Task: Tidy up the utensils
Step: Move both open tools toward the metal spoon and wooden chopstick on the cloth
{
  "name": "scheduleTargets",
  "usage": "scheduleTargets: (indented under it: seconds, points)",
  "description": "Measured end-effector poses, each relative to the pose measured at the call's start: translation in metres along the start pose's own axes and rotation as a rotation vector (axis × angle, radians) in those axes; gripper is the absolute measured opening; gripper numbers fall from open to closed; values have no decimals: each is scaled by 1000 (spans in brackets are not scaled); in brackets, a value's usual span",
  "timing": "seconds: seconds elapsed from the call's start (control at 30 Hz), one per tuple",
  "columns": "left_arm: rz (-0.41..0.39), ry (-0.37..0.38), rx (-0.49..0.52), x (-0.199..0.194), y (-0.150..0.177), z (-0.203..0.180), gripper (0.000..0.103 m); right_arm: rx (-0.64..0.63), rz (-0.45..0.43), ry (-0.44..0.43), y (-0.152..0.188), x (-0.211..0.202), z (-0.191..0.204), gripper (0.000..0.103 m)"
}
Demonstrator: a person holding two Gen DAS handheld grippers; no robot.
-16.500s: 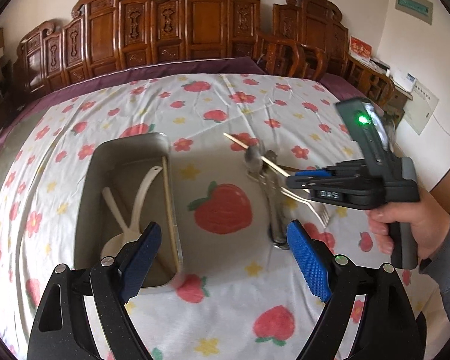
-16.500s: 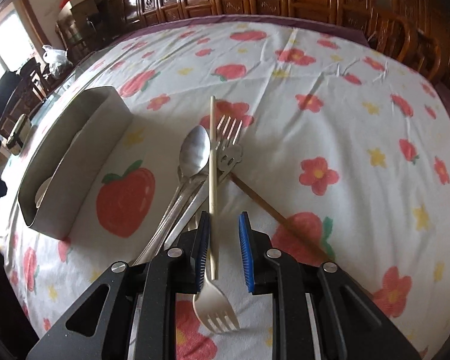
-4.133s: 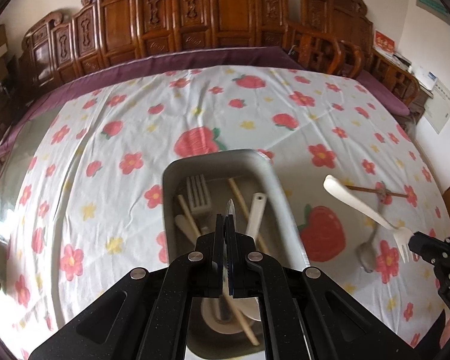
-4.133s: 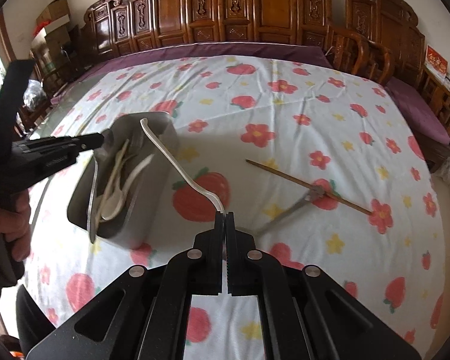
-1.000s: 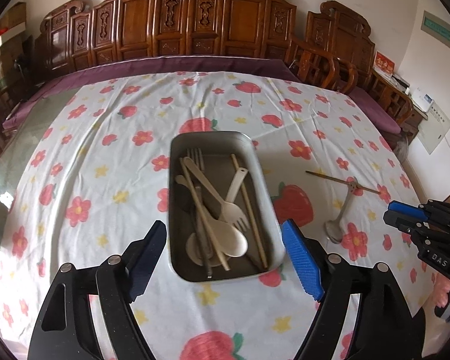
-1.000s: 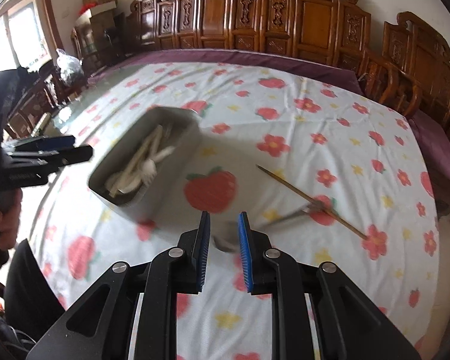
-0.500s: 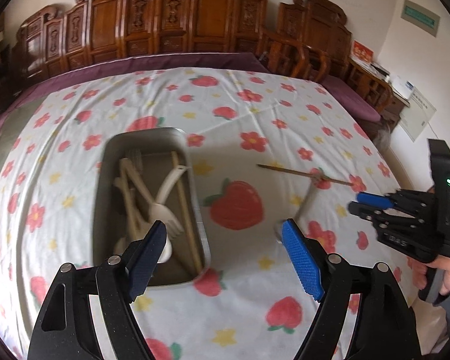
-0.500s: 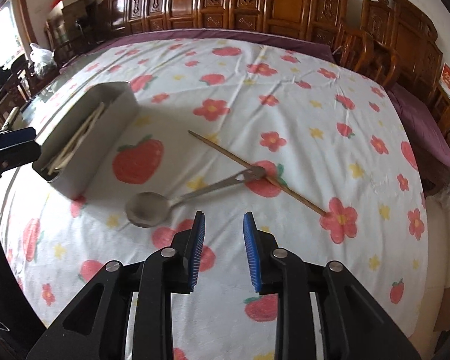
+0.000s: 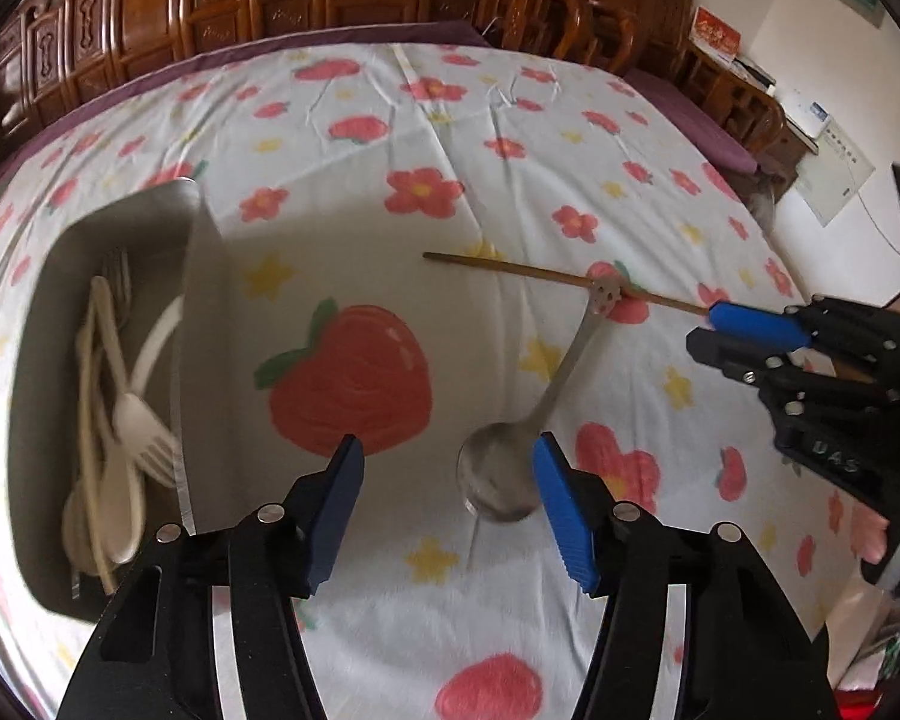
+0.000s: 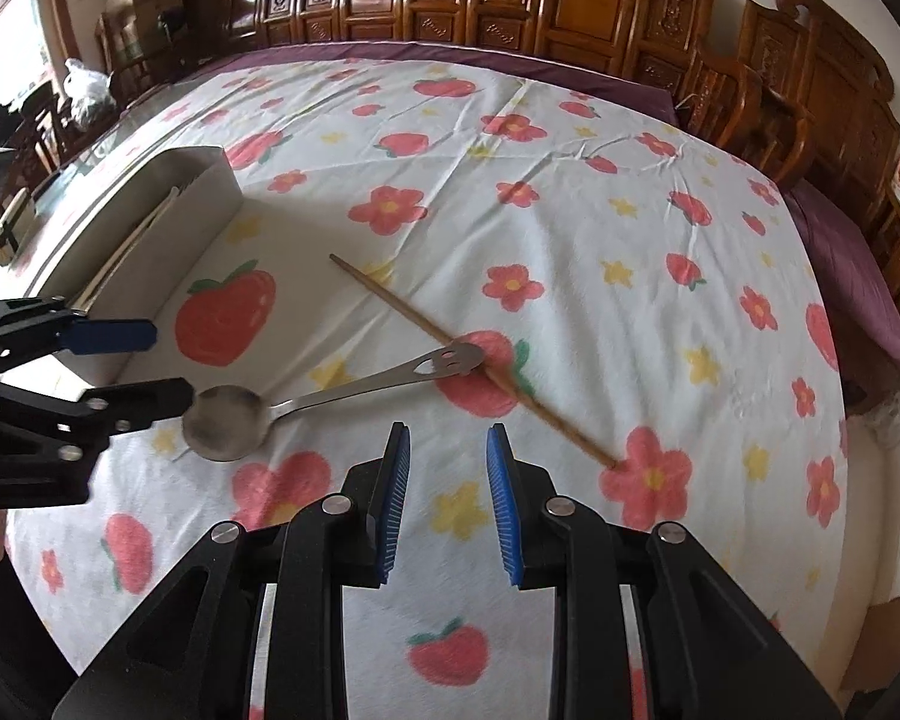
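Observation:
A metal spoon [image 9: 555, 387] lies on the flowered cloth, its handle end resting on a wooden chopstick [image 9: 522, 271]. My left gripper [image 9: 447, 468] is open and empty, its right finger beside the spoon bowl. My right gripper [image 10: 448, 462] is open and empty, just in front of the spoon [image 10: 342, 399] and the chopstick [image 10: 432, 327]. The grey tray [image 9: 195, 276] at left holds pale forks, spoons and chopsticks; it also shows in the right wrist view [image 10: 168, 204].
The table wears a white cloth with strawberries and flowers [image 9: 354, 384]. Carved wooden chairs [image 10: 510, 6] line the far side. The table edge drops off at right [image 10: 864, 420]. The right gripper shows in the left wrist view [image 9: 750, 324], the left gripper in the right wrist view [image 10: 144, 363].
My left gripper has moved right and down, close to the spoon bowl. My right gripper has come closer to the spoon and chopstick and its jaws stand a little wider.

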State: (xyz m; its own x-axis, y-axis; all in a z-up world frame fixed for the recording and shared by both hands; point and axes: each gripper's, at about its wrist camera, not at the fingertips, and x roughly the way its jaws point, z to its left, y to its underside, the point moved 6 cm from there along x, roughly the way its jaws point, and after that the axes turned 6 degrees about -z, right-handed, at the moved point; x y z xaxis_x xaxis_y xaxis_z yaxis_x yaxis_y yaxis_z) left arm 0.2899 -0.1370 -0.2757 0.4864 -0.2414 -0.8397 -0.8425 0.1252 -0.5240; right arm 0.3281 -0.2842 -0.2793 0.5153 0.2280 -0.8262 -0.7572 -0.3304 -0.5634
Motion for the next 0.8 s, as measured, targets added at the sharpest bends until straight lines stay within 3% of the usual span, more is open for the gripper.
scheduleTargets:
  seconds: [0.13, 0.3, 0.43, 0.8]
  points:
    - [31, -6, -51, 15, 4, 2, 47, -42, 10, 4, -5, 3, -3, 29]
    - [26, -13, -84, 21, 9, 3, 45, -58, 7, -3, -9, 4, -5, 31]
    - [25, -17, -104, 20, 10, 3, 31, -66, 15, -3, -11, 9, -6, 31]
    - [19, 4, -142, 16, 15, 0, 26, -85, 20, -18, -16, 12, -1, 31]
